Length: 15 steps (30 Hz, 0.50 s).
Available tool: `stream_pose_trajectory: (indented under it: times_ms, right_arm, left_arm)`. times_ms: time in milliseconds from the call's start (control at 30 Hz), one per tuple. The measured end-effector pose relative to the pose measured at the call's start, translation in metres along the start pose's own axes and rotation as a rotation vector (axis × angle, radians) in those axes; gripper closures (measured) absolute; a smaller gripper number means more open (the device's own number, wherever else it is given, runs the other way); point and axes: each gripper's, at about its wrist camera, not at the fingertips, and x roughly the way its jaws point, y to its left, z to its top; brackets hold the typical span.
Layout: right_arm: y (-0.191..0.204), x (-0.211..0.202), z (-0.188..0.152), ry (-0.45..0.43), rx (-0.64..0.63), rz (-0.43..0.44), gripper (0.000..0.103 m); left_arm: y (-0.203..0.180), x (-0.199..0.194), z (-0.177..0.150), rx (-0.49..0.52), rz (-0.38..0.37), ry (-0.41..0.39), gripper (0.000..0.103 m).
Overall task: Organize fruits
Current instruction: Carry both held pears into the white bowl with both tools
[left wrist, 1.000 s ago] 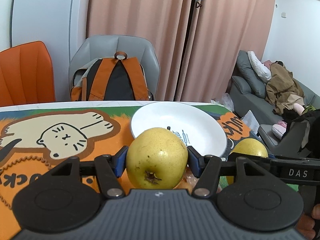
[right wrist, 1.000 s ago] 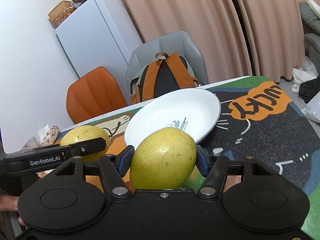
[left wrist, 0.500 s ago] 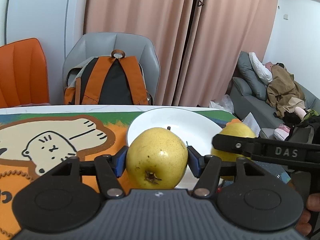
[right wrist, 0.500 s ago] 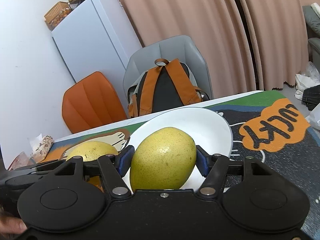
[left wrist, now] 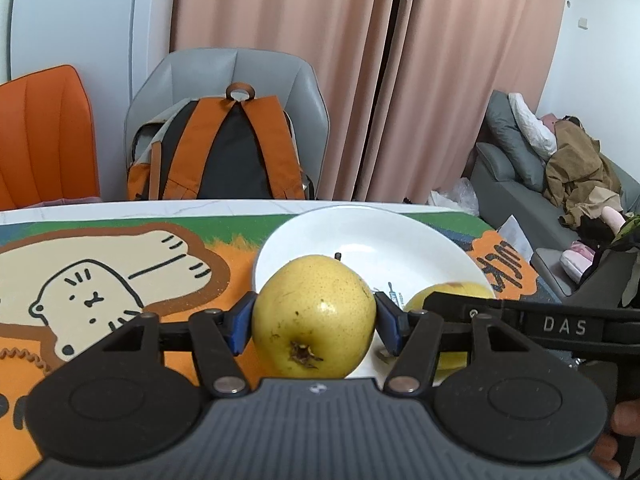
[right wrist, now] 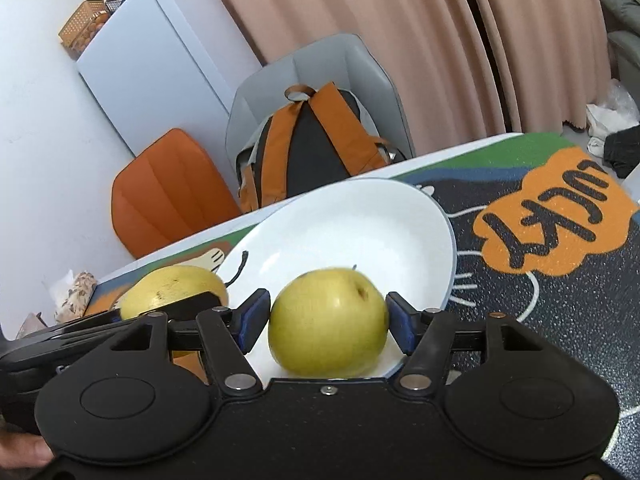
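My left gripper [left wrist: 314, 316] is shut on a yellow pear [left wrist: 312, 320], its blue pads pressing both sides, low over the near left edge of a white plate [left wrist: 380, 248]. My right gripper [right wrist: 326, 316] has a second yellow pear [right wrist: 328, 320] between its pads, just above the plate [right wrist: 340, 232]. This pear looks blurred and sits with its dimple up, touching the pad tips. Each gripper shows in the other's view: the right one's finger [left wrist: 560, 326] with its pear [left wrist: 452, 292] behind it, and the left one's finger [right wrist: 192, 302] in front of its pear [right wrist: 172, 288].
A cartoon cat mat [left wrist: 100, 280] covers the table. Behind the far edge stand a grey chair [left wrist: 240, 68] with an orange and black backpack [left wrist: 224, 152] and an orange chair [left wrist: 44, 136]. A white fridge [right wrist: 160, 60] and a grey sofa [left wrist: 540, 184] flank the room.
Both grippers moved forward and lower, so both pears now hang over the plate. The right pear has turned between its pads from a tilted egg shape to a rounder, dimple-up view.
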Motion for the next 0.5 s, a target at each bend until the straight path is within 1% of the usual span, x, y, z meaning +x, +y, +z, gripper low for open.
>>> stream_pose_trajectory:
  times_ms: [300, 367, 400, 433, 500]
  right_arm:
    - [0.0, -0.019, 0.003, -0.007, -0.007, -0.015, 0.044]
    - [0.002, -0.024, 0.001, -0.005, -0.017, -0.016, 0.044]
    - [0.003, -0.024, 0.001, -0.002, -0.017, -0.014, 0.044]
    - [0.003, -0.026, 0.0, -0.001, -0.019, -0.014, 0.044]
    - [0.005, -0.03, -0.001, -0.002, -0.02, -0.015, 0.044]
  left_arm:
    - [-0.01, 0.007, 0.0, 0.029, 0.003, 0.024, 0.043]
    - [-0.012, 0.003, 0.0, 0.036, 0.002, -0.001, 0.043]
    - [-0.014, 0.0, 0.0, 0.044, 0.002, -0.011, 0.041]
    - [-0.016, -0.002, 0.001, 0.051, -0.013, -0.013, 0.04]
    - [-0.019, -0.005, 0.0, 0.063, -0.016, -0.012, 0.04]
